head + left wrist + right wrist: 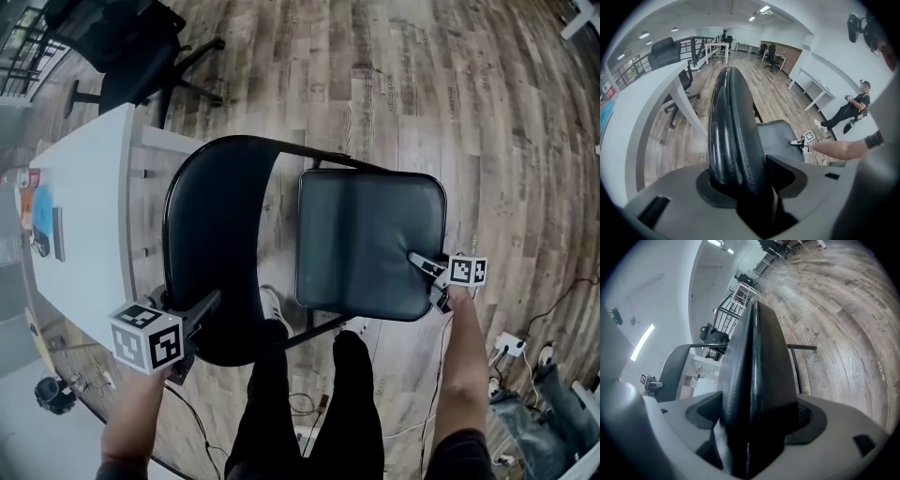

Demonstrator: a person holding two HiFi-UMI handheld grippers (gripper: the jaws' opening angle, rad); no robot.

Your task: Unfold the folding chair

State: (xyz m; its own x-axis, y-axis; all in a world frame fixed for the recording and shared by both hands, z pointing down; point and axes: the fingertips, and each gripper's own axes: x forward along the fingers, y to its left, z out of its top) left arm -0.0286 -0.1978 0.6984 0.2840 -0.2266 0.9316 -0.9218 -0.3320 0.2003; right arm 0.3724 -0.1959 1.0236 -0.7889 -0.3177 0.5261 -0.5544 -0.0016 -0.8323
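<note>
Even, bright indoor ceiling light; strong fisheye bending with dark vignetted corners; close foreground soft.

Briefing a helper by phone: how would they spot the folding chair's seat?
Beside the long white table stands the black folding chair. Its seat is the squarish padded panel with rounded corners, right of the curved backrest, with the right gripper shut on its edge.

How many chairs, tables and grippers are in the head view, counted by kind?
folding chair: 1
office chair: 1
white table: 1
grippers: 2, the left gripper and the right gripper, each clamped on the folding chair
Total: 5
</note>
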